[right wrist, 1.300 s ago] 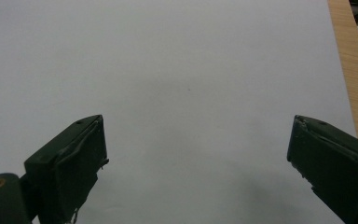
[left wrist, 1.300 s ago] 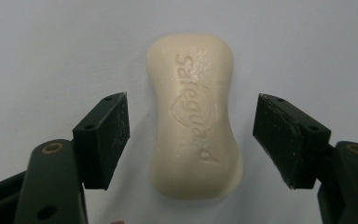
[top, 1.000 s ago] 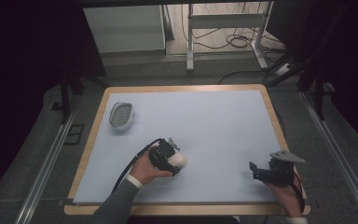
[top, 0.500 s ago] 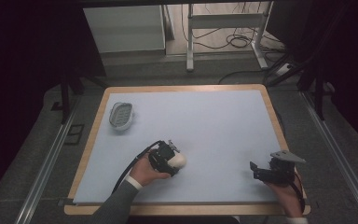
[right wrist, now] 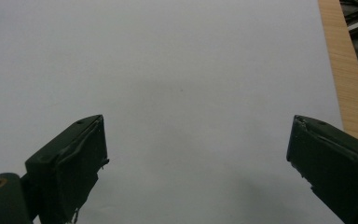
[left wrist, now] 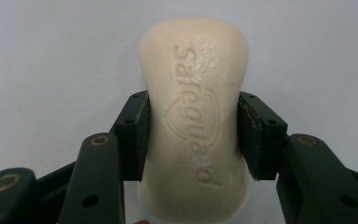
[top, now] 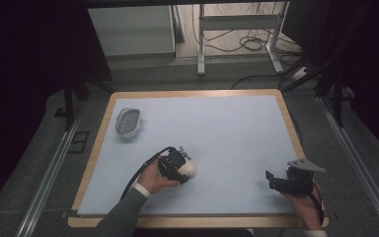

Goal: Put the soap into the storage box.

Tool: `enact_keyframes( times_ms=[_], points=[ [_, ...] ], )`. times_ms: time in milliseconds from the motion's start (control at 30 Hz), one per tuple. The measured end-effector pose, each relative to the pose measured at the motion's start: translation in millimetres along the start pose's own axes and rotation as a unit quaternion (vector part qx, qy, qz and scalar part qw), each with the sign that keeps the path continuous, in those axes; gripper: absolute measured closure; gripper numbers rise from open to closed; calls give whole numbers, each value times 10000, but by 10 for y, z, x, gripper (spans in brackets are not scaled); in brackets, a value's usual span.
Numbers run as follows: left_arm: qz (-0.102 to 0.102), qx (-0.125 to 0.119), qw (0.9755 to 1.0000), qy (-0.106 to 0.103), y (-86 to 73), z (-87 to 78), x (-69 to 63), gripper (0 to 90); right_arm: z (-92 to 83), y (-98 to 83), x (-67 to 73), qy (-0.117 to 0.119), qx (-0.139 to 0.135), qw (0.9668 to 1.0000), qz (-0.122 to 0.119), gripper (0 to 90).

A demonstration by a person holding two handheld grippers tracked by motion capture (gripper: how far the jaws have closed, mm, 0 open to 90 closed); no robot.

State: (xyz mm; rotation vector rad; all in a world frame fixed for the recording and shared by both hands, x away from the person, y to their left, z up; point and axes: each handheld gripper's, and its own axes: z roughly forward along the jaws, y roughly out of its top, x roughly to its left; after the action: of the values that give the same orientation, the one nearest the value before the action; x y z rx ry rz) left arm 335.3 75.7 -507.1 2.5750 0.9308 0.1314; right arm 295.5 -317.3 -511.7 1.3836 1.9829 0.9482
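Soap point(left wrist: 195, 121) sits pinched at its waist between the pads of the left tool point(left wrist: 193, 135), whose jaws have just closed on it, low over the bench point(top: 237, 133). Being smooth and rounded, it could squirt out if squeezed harder. Embossed lettering reads "Safeguard". Right tool point(right wrist: 198, 154) gapes wide, empty.

Even overhead light on the pale table point(top: 237, 128), dark surroundings, soft shadows, sharp close-ups.
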Motion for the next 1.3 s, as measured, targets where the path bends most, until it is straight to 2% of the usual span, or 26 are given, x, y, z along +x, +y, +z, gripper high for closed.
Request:
enact_keyframes(
  times_ms=[67,200,267,433,933,1300],
  points=[
    [-31,-10,10000,34,-9,-19,40,494,-4,0,-6,2,2,10000,19,47],
    [-126,-132,9998,-48,-28,-86,102,494,-2,-4,-23,-7,-5,10000,36,47],
    [-43,-44,10000,-63,-23,-106,111,495,-4,-4,-24,-18,-3,10000,38,47],
    [-66,-110,9998,-131,-15,-143,128,495,-22,4,-37,-30,-26,10000,44,47],
    [-292,-392,9988,-33,19,-334,305,495,-6,-4,-32,-22,-1,10000,46,47],
    [-301,-469,9984,-15,93,-433,365,495,-16,5,-19,-8,-2,10000,25,47]
  ],
)
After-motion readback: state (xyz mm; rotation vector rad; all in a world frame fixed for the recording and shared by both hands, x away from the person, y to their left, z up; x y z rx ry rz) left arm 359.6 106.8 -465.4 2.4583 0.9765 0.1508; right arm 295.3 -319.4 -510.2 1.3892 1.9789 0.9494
